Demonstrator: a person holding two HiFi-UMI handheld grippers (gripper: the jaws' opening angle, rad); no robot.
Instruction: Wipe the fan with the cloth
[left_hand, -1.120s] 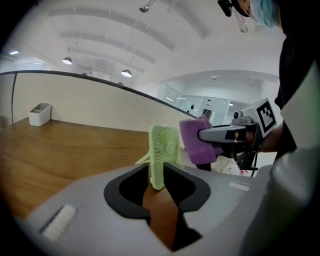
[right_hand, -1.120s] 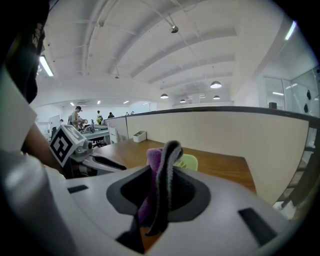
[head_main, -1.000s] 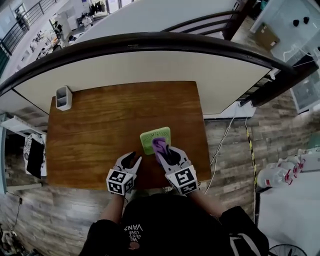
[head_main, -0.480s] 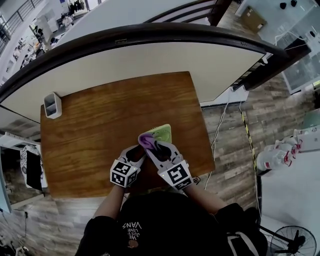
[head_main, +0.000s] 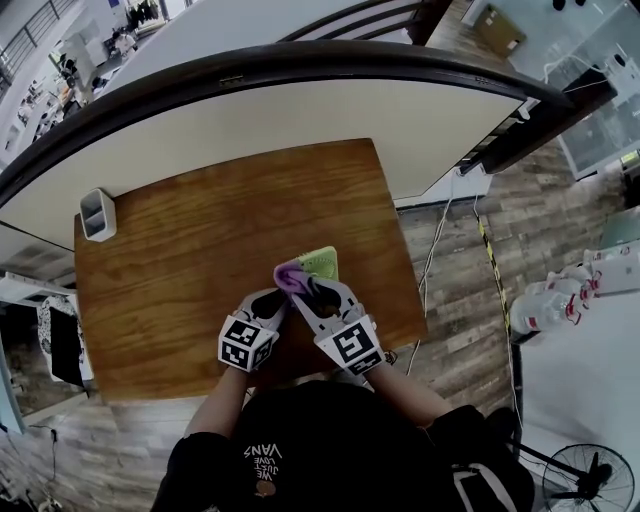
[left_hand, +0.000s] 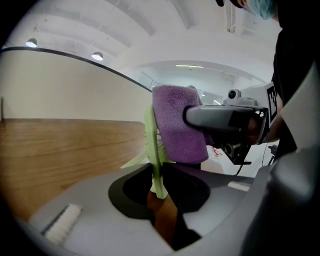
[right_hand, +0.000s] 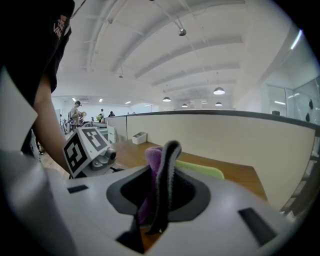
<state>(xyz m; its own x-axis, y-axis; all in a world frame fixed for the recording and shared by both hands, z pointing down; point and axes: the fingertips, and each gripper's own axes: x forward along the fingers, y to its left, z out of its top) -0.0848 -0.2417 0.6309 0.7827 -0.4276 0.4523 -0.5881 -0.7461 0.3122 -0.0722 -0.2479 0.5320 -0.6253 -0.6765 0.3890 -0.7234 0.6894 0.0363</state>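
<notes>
Two grips: left gripper (head_main: 268, 303) jaws closing on the fan (head_main: 322, 264) edge, fan upright at the table's (head_main: 190, 250) near right; right gripper (head_main: 306, 290) clamps the cloth (head_main: 291, 277) against it. Risk: wiping push overpowers the thin pinch, fan twists out.

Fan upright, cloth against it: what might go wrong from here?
1. The flat green plastic fan stands upright with only its thin lower edge between the closing jaws of the left gripper; so slim a hold may let it twist or slip out.
2. The right gripper, shut on the purple cloth, holds that cloth against the fan's side; a hard wiping push could lever the fan from the left jaws.
</notes>
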